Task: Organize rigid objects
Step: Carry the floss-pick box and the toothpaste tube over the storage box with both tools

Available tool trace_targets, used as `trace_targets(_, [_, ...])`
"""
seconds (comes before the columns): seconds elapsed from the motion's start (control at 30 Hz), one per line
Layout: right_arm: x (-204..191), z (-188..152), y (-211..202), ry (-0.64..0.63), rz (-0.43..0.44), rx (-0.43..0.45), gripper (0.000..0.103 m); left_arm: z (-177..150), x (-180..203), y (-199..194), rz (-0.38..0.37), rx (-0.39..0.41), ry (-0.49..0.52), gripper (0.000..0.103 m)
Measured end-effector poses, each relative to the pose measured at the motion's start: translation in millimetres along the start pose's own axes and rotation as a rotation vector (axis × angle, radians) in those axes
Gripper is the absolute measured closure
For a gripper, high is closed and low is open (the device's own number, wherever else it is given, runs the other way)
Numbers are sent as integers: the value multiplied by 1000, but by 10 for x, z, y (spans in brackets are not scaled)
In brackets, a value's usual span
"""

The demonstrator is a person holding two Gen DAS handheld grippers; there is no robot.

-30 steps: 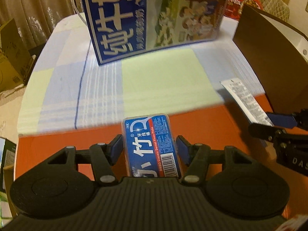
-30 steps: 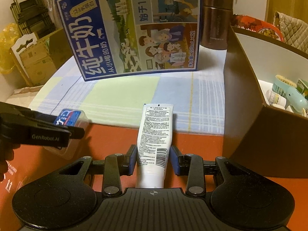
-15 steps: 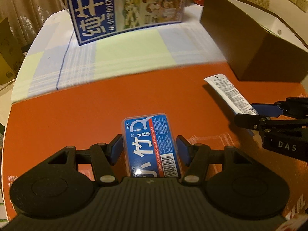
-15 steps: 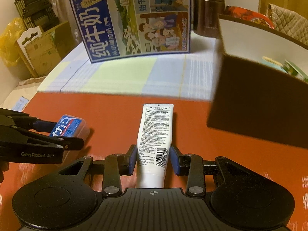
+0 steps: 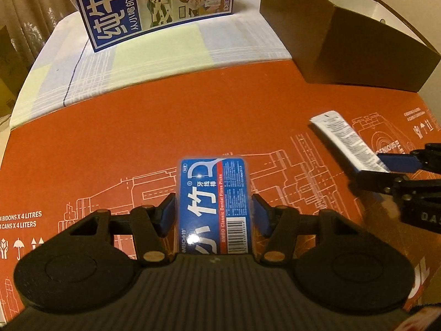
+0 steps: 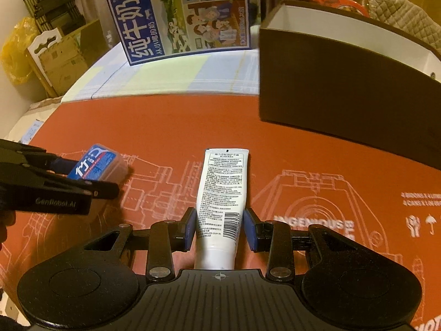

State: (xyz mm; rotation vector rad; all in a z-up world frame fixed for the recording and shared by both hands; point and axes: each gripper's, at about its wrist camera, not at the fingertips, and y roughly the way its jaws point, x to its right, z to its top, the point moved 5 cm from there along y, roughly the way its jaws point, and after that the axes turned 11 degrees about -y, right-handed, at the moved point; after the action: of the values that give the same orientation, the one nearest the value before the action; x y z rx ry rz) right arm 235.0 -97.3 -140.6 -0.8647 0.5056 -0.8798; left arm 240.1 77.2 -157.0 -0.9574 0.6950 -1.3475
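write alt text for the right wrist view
The right gripper holds a white tube over an orange board. At left, the left gripper, jaws closing, holds a blue floss box; a brown bin sits ahead right.

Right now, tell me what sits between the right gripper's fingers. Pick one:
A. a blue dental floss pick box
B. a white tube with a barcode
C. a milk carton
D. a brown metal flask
B: in the right wrist view the right gripper has its blue pads on either side of the white tube, barcode facing up, while the dental floss pick box sits in the left gripper.
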Motion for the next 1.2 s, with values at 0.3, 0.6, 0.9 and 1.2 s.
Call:
trace_targets(0.3, [204, -52, -353, -6, 0, 51, 69, -33, 246, -193, -15, 30, 12, 50])
trace_targets(0.6, [485, -2, -776, -7, 0, 119, 69, 133, 651, -515, -91, 101, 36, 50])
trace_targets(0.9, [951, 140, -1171, 10, -33, 183, 69, 519, 1157, -743, -131, 179, 76, 50])
trace_targets(1.2, [1744, 407, -1415, 54, -111, 244, 69, 1018, 1686, -729, -147, 248, 103, 50])
